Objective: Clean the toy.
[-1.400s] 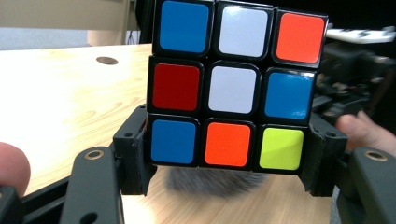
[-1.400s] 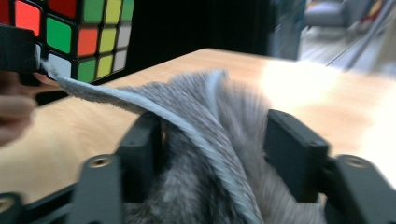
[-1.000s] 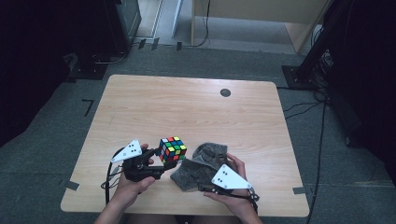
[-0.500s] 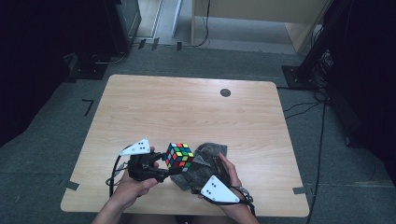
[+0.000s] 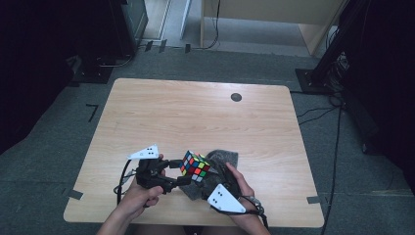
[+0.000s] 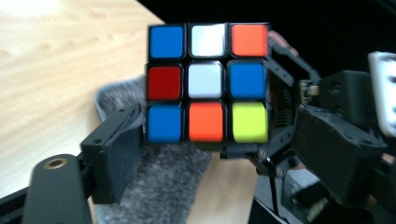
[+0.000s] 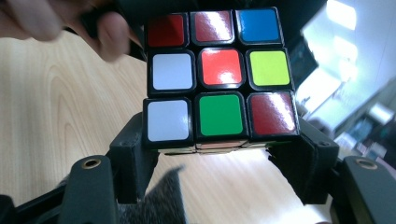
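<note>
Lifted off the wooden table (image 5: 147, 112), cube (image 5: 195, 165) sits clamped in right tool (image 5: 215, 177); left tool (image 5: 172, 172) just opened.

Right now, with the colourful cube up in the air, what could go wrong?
1. The left tongs have just been opening around the cube. The right tongs, which have just been closing, seem to pinch it alone by its bottom layer, so it could tip or slip out.
2. If it drops, it might bounce off the grey cloth onto the wooden table.
3. A pinch on one layer could twist that layer by accident.
</note>
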